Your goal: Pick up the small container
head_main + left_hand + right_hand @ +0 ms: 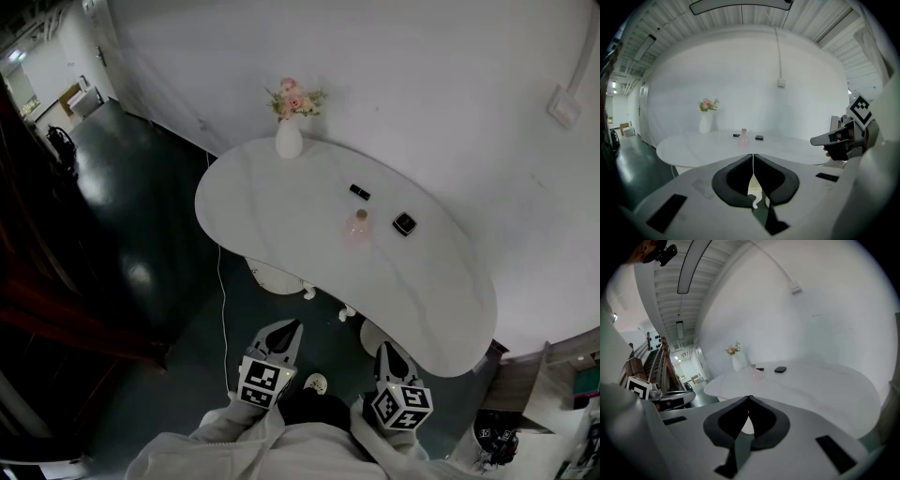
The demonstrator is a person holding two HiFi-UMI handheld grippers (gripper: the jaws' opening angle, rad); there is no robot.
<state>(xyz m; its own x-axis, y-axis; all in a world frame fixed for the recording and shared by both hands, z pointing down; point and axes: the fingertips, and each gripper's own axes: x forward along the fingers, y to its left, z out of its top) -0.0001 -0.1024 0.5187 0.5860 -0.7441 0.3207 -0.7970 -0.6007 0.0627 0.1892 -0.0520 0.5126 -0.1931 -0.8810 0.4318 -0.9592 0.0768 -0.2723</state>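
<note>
Head view has the left gripper and right gripper at lower centre, jaws together and empty, well apart from the small container, seemingly the black box on the table, straight up-frame and nearer the right gripper.

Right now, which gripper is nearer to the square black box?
Right. The right gripper is by the near edge of the table, facing the square black box; the left gripper is further left, short of the table.
</note>
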